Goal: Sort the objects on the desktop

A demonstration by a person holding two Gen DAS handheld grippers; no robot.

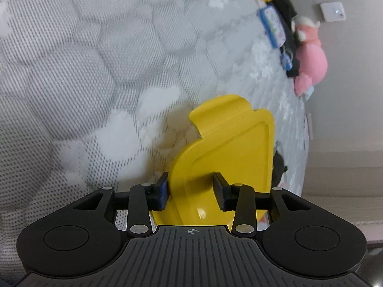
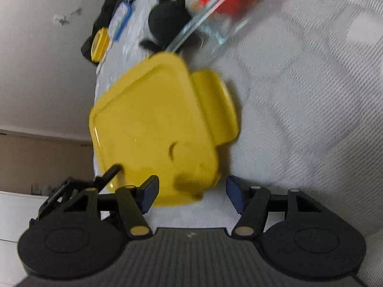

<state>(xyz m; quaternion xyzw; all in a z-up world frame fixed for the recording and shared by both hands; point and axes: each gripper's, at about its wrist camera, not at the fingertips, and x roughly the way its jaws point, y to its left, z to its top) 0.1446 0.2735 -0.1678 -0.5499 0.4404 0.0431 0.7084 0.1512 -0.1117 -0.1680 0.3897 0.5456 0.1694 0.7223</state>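
In the left wrist view, the left gripper [image 1: 191, 190] clamps the edge of a yellow lid [image 1: 225, 153], which stands tilted in the lower centre of the frame above a white quilted mattress [image 1: 83, 71]. At the upper right lie a blue case [image 1: 273, 25] and a pink plush toy [image 1: 310, 59]. In the right wrist view, the right gripper [image 2: 192, 195] is spread wide and empty, with the lid's near corner between its fingers. A black plush toy [image 2: 167, 21] and a clear container [image 2: 215, 16] sit at the top centre.
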